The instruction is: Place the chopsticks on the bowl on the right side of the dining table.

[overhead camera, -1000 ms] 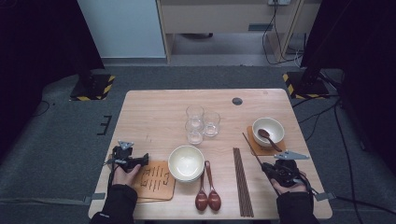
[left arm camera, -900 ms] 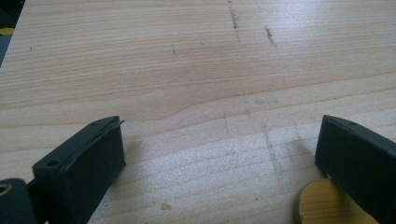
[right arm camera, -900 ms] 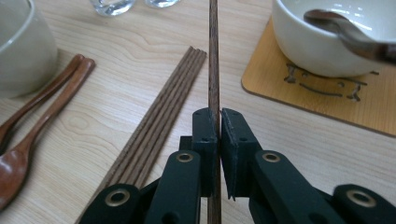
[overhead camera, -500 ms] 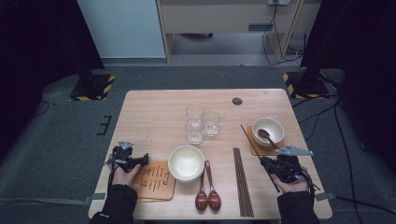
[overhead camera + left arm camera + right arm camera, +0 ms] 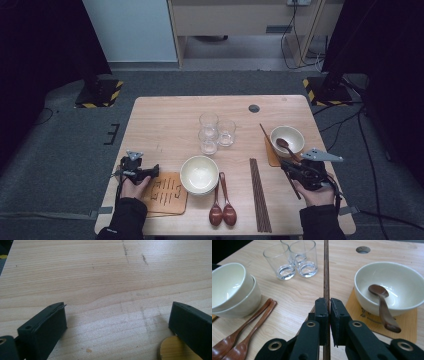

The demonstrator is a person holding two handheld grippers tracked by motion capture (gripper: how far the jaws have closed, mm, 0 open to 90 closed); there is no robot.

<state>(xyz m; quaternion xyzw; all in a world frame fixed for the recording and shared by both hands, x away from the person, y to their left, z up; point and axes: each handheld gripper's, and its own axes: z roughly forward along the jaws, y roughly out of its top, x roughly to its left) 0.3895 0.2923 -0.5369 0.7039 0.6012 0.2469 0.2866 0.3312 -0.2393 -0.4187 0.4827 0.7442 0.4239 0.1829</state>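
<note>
My right gripper is shut on one dark wooden chopstick, which runs straight ahead between its pads. In the high view this right gripper holds the chopstick slanted above the table's right side, beside a white bowl with a brown spoon in it. Several more chopsticks lie flat near the front edge. My left gripper rests at the front left, by a wooden coaster. Its jaws stand open over bare wood, left gripper.
Stacked white bowls sit at the front centre with two brown spoons beside them. Three glasses stand mid-table. The right bowl rests on a second coaster. A round hole lies near the table's far edge.
My right gripper has risen and moved slightly away from the front edge, carrying the chopstick with it. The left gripper has stayed put.
</note>
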